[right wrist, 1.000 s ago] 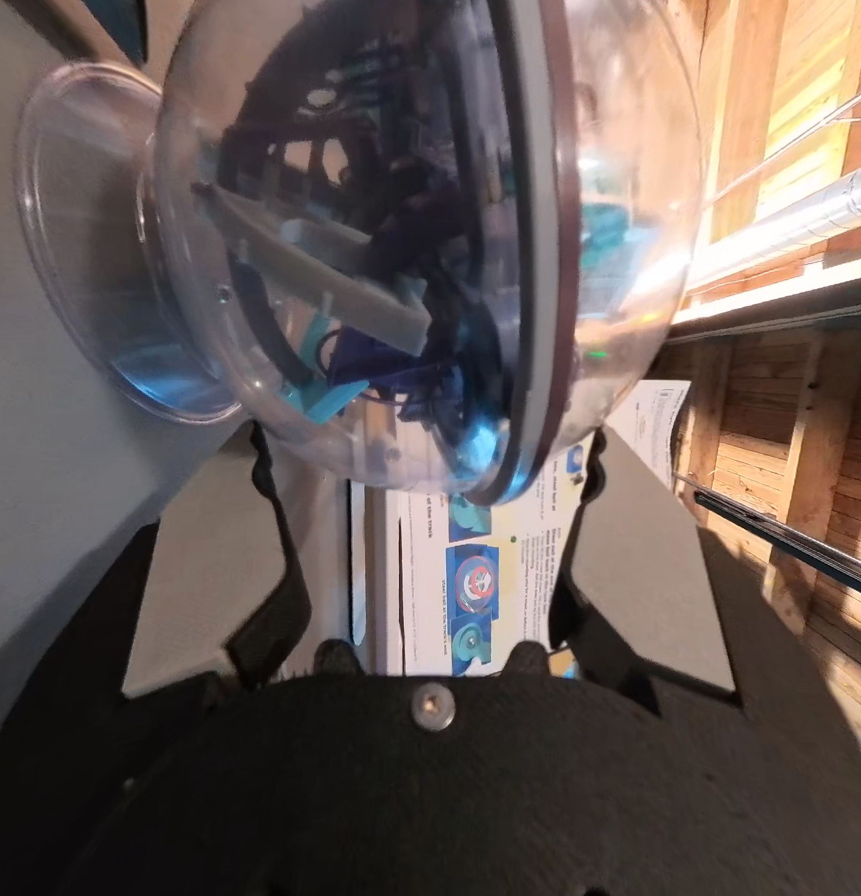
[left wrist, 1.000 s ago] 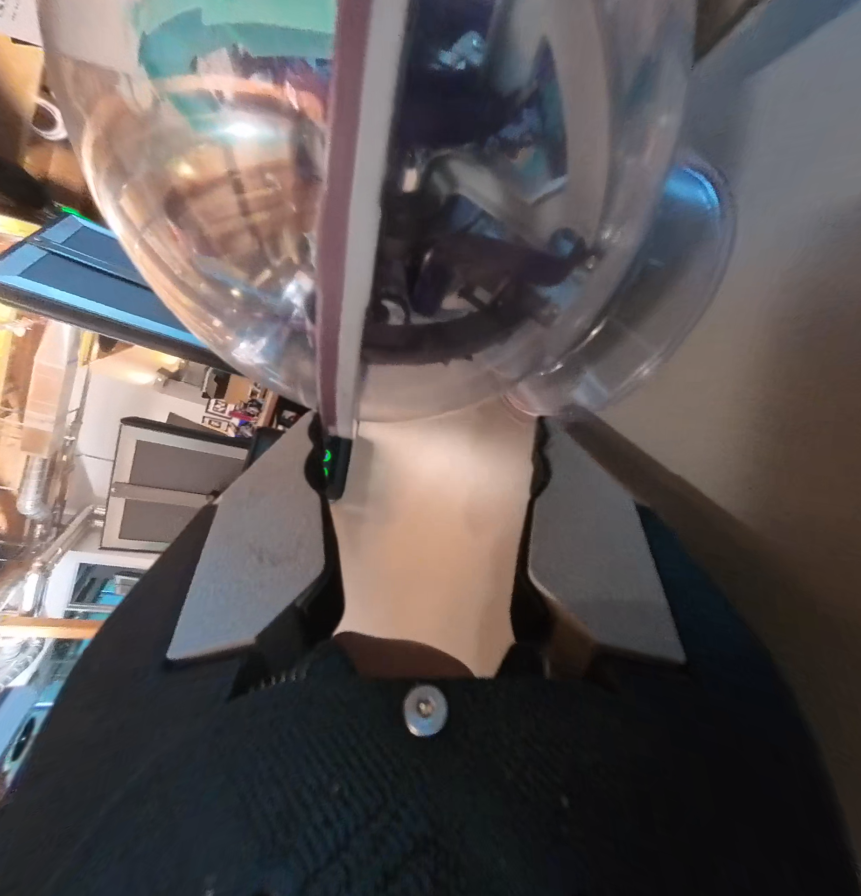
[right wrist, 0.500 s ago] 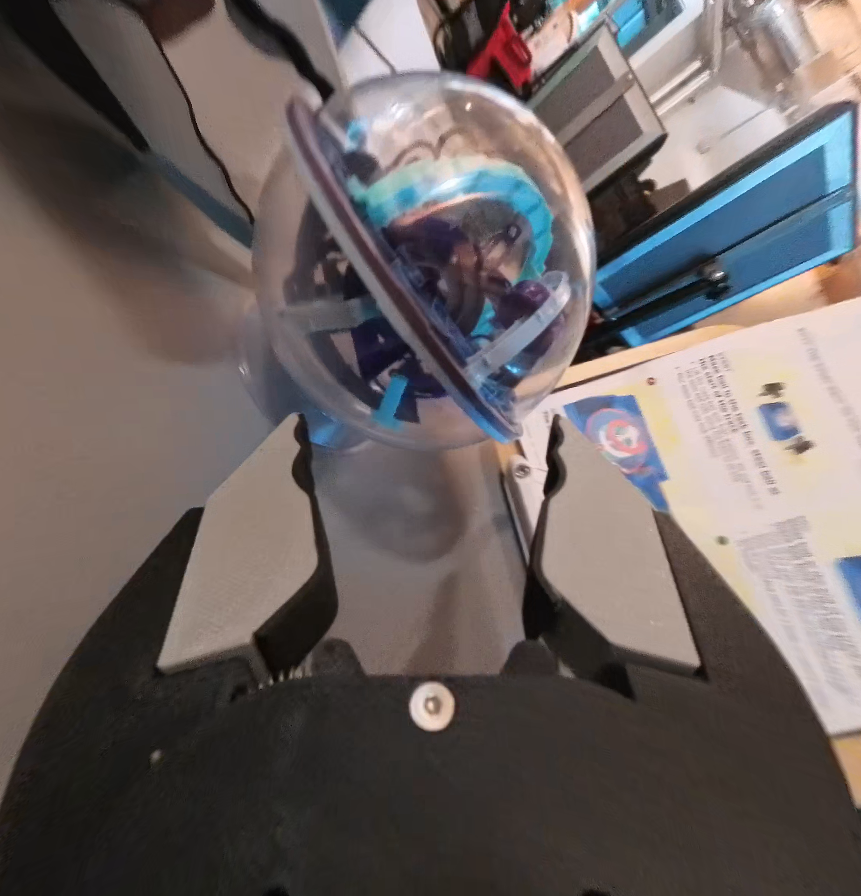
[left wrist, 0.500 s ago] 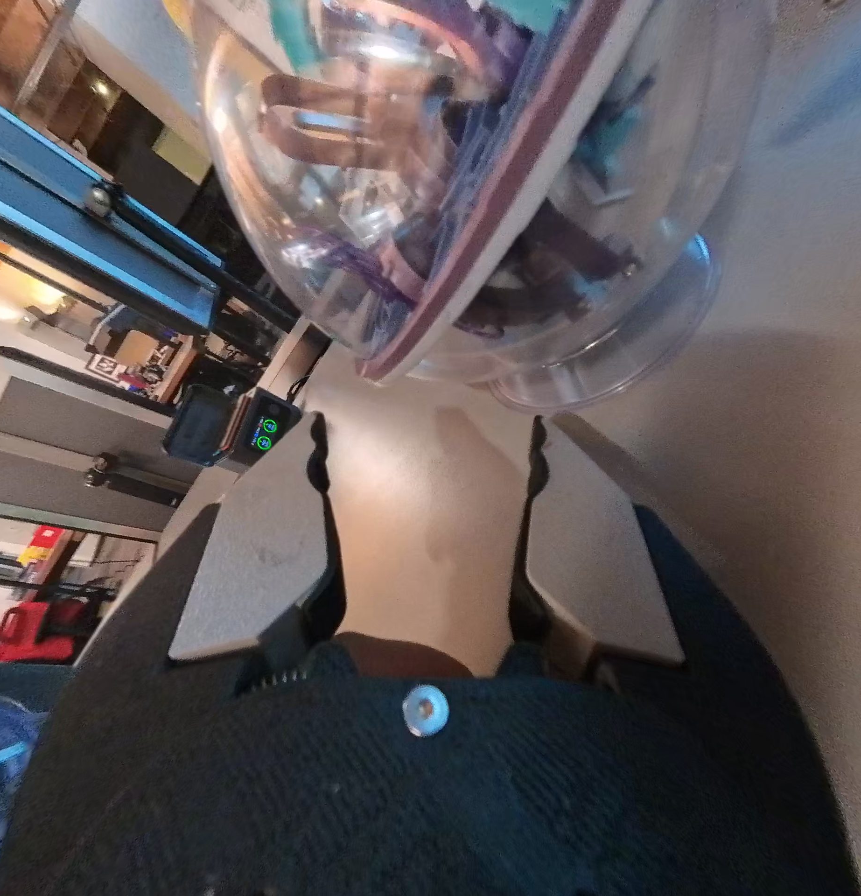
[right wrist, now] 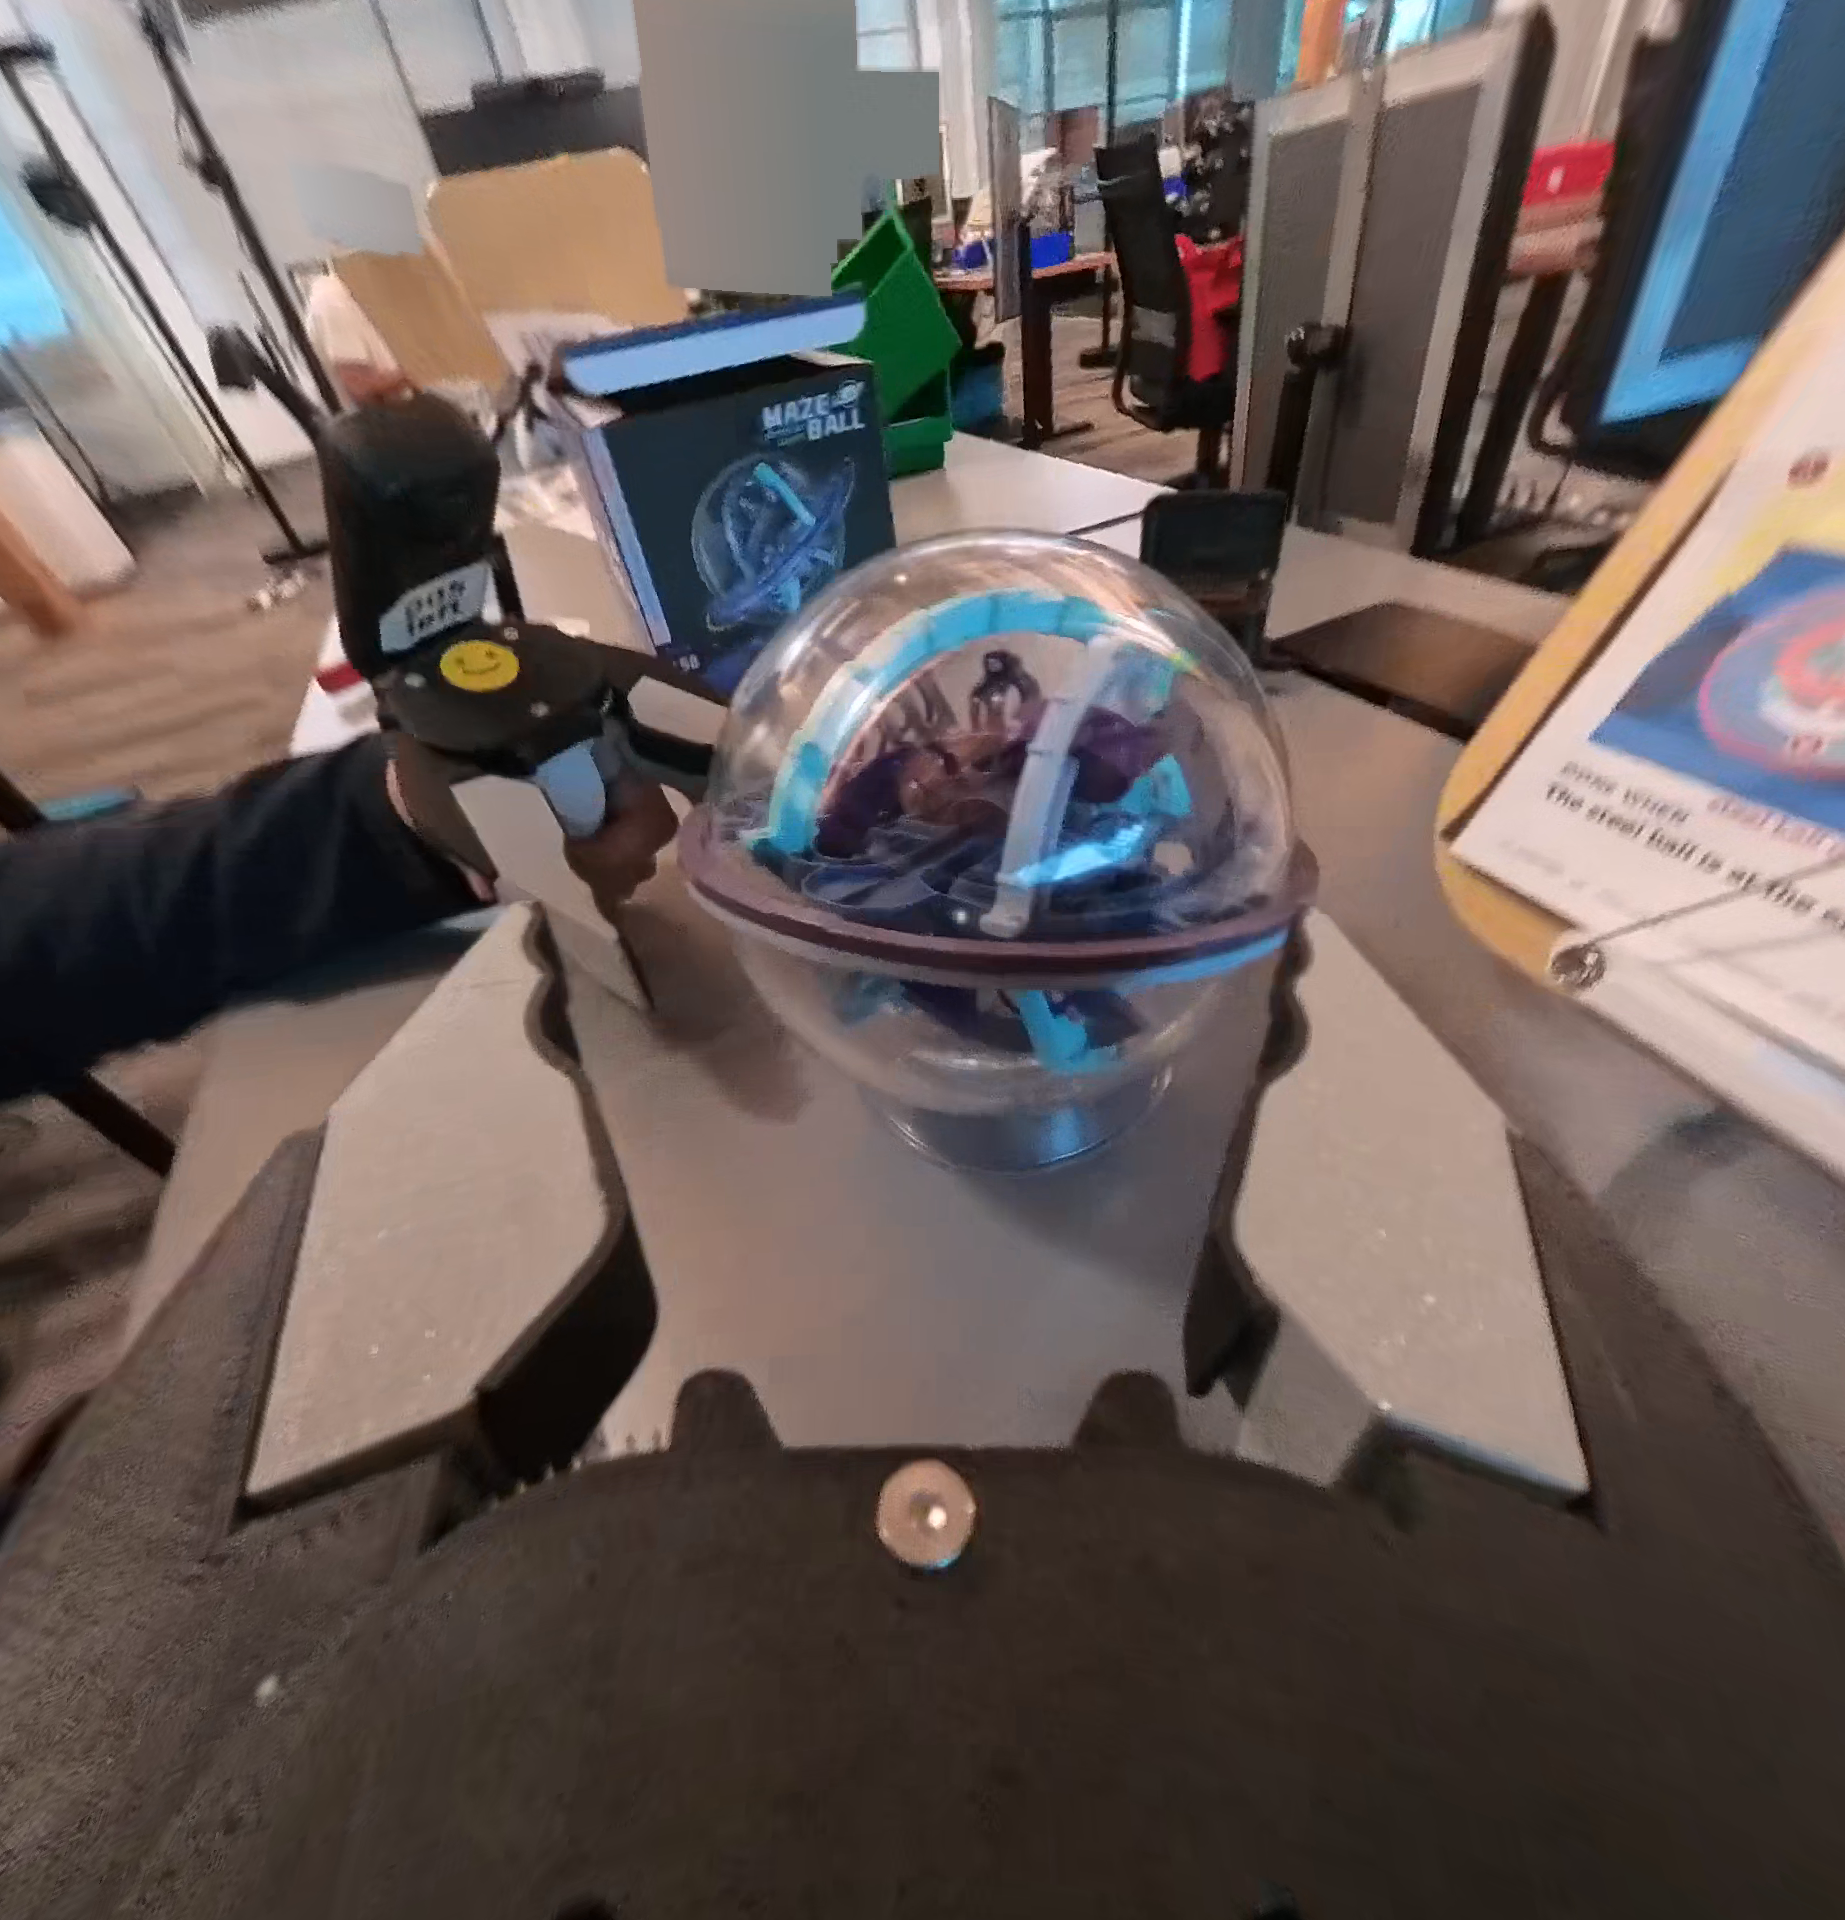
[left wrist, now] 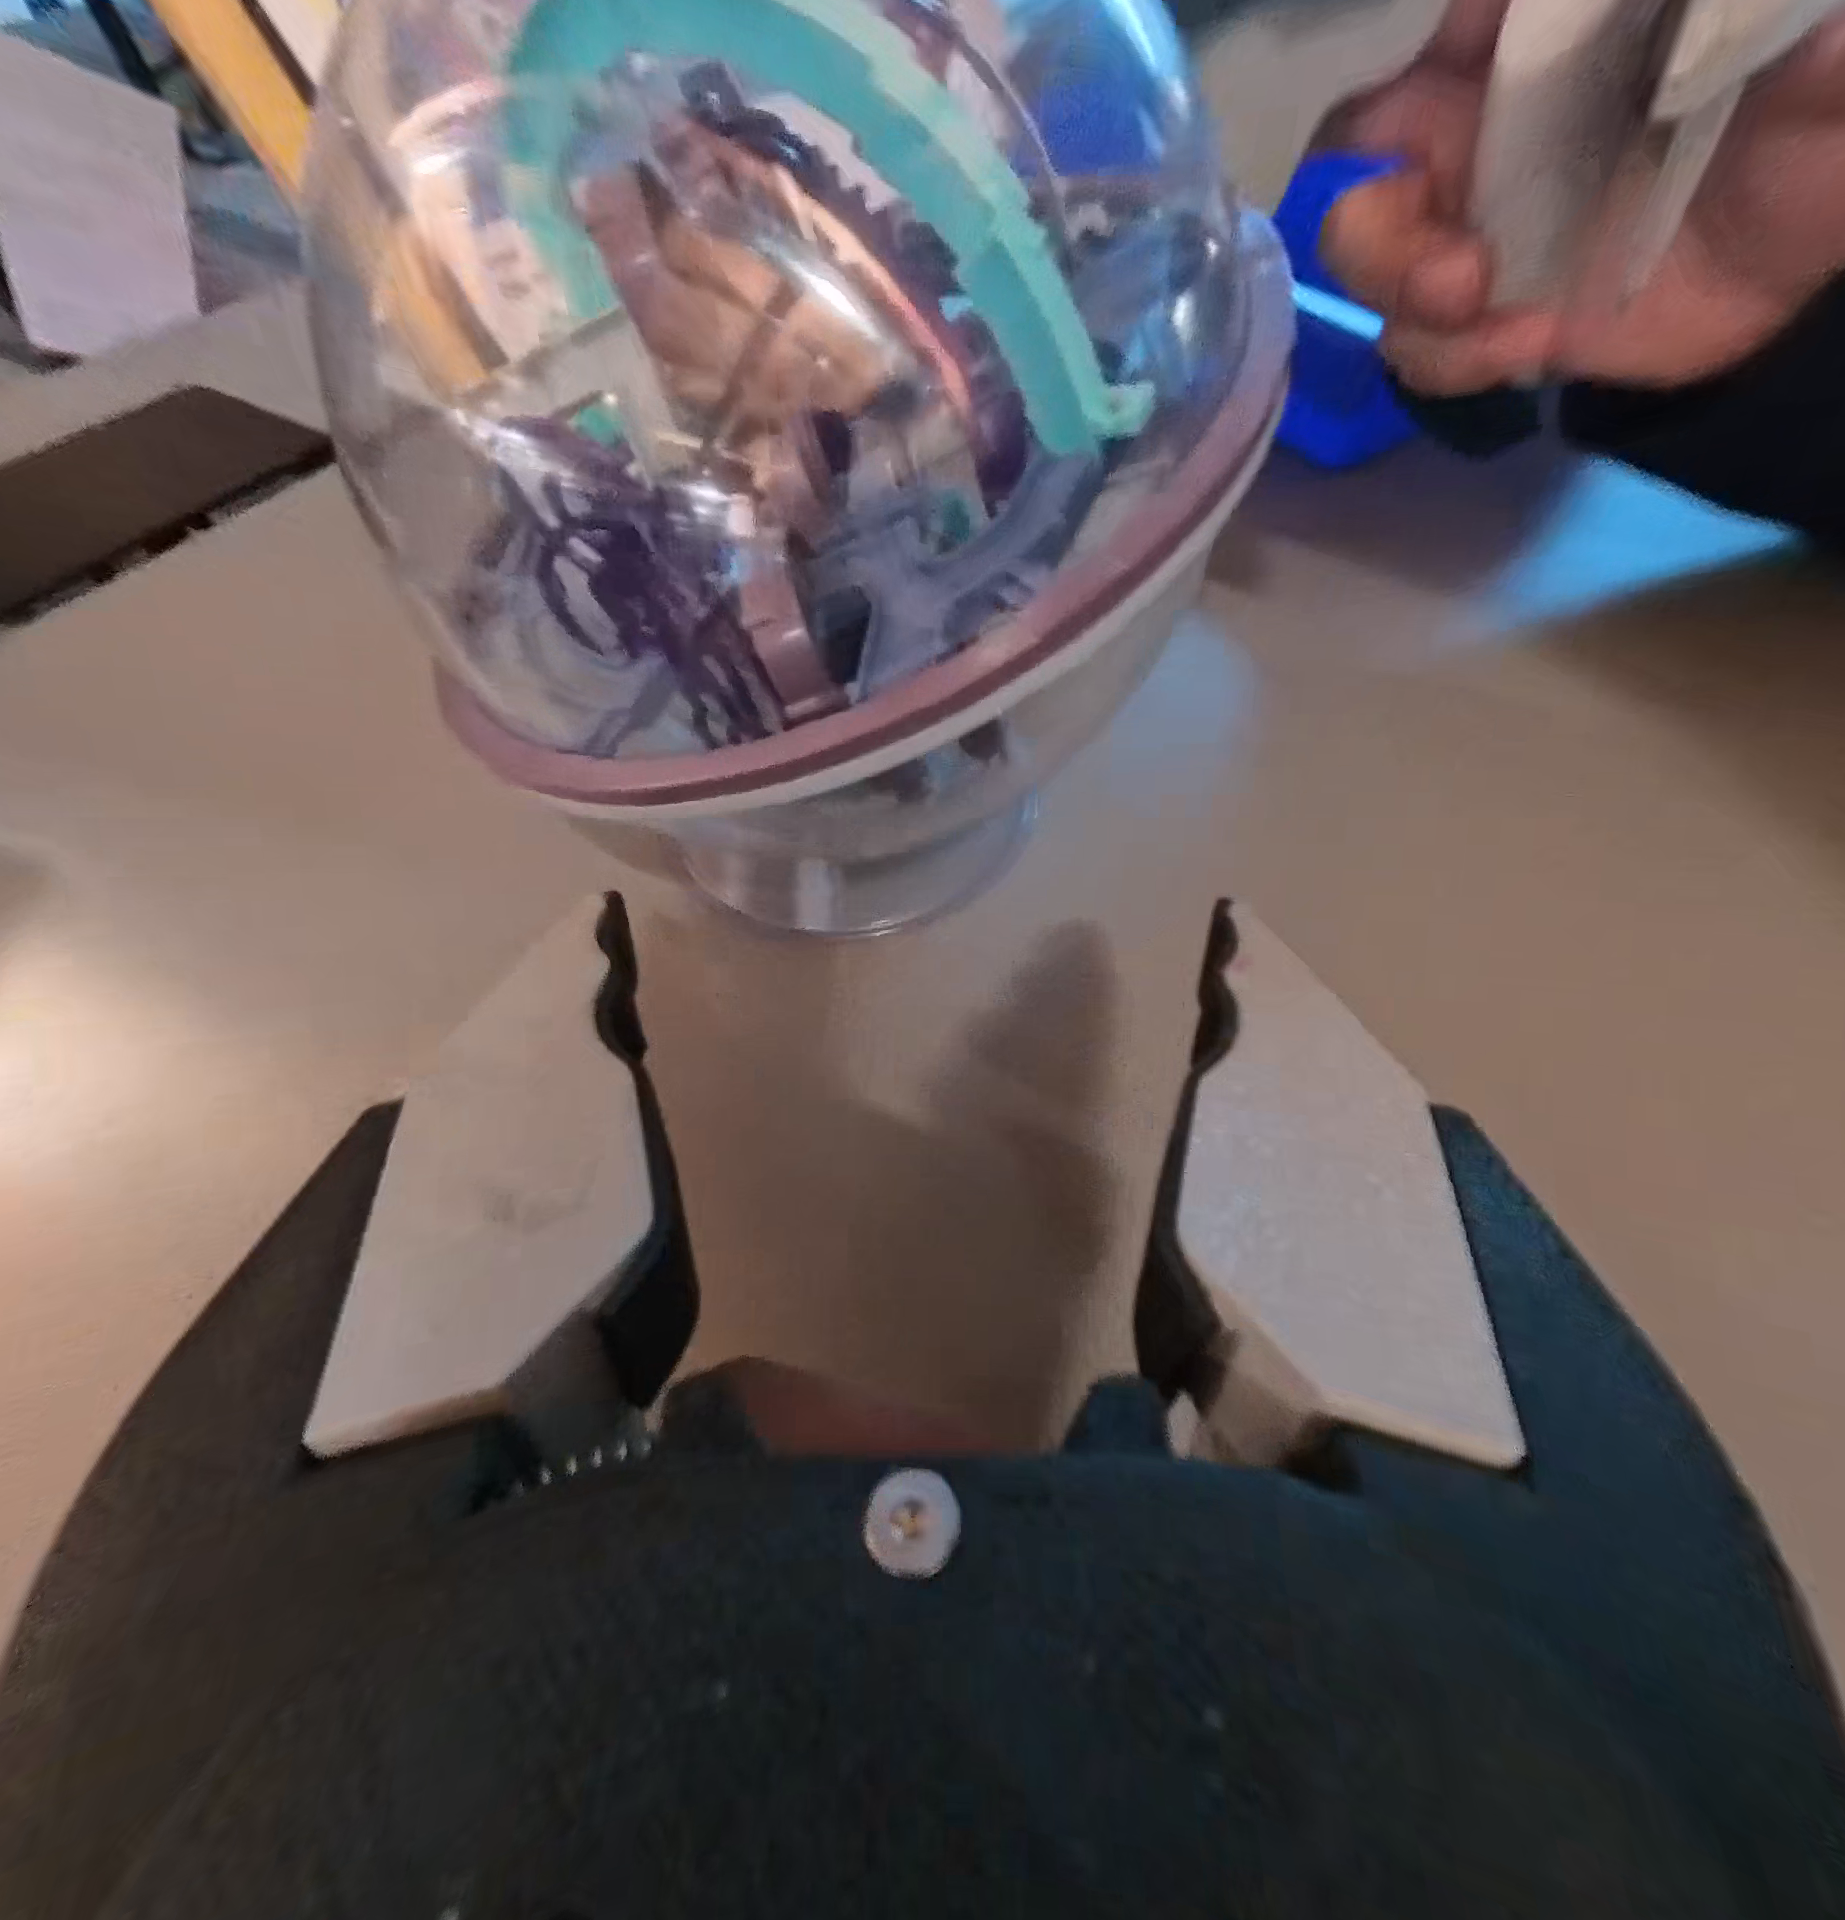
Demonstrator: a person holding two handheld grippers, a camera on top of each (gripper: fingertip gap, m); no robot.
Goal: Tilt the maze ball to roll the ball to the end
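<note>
The maze ball [right wrist: 996, 862] no longer lies tipped on its side as a second ago: it now stands on its clear base on the table [right wrist: 897, 1268], its rim band close to level. You have drawn your right gripper [right wrist: 913, 997] back, so the ball looks smaller in its view. Your left gripper [left wrist: 913, 940] now sits just short of the base, jaws apart.

Open-plan office: desks [right wrist: 1043, 265], office chair [right wrist: 1157, 301], partition panels [right wrist: 1417, 343], monitor [right wrist: 1728, 208].
</note>
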